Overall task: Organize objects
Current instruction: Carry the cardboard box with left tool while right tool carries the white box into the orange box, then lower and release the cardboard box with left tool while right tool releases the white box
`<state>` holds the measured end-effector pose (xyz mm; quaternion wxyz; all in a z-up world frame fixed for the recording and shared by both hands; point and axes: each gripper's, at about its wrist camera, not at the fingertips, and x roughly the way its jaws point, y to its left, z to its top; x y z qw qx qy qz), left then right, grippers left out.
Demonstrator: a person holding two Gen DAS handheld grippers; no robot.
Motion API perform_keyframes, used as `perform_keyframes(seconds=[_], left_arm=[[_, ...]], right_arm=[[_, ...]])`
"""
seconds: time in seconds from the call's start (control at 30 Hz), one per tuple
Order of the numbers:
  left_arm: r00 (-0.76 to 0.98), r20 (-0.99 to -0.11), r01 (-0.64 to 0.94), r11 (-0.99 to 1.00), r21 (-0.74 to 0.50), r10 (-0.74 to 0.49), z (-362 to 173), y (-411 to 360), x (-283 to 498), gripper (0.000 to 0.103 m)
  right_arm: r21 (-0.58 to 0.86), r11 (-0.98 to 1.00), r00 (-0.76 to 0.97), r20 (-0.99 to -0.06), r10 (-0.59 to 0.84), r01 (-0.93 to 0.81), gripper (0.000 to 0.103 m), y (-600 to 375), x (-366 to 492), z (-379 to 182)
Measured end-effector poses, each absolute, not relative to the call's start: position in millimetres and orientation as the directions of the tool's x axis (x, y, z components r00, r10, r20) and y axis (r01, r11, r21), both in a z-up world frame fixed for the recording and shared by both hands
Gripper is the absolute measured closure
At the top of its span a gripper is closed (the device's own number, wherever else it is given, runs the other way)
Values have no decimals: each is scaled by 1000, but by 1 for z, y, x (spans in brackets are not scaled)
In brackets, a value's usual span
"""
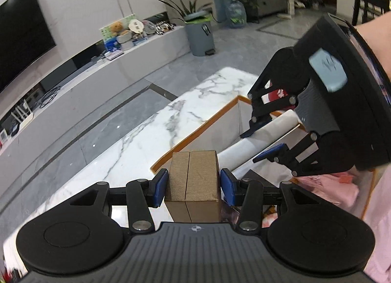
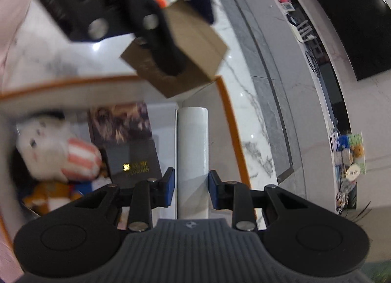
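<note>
Gripping the gold box by its flat sides, the left gripper hovers beside the storage bin; the right gripper clamps a white cylinder. Both look light, rigid, slightly slick.

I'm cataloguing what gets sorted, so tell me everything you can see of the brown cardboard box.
The brown cardboard box is small, rectangular, finely ribbed, closed, with a seam down its middle. The left gripper clamps its two sides between blue pads, holding it in the air above the white marble table, near the orange-rimmed bin.
</note>
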<state>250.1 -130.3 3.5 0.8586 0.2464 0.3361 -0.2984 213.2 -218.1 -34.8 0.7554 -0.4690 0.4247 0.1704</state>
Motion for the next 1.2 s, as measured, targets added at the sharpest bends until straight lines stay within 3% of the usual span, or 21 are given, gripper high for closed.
perform_keyframes(seconds=[0.53, 0.87, 1.2], left_arm=[[574, -754, 733, 611, 299, -319, -36, -169, 290, 50], [581, -758, 740, 579, 341, -296, -50, -173, 292, 50], [568, -776, 736, 591, 331, -273, -57, -171, 295, 50]], right_arm=[[-655, 237, 647, -753, -121, -718, 73, -238, 233, -117], [-612, 286, 602, -788, -133, -738, 71, -247, 249, -133], [-503, 420, 515, -852, -93, -756, 66, -259, 253, -108]])
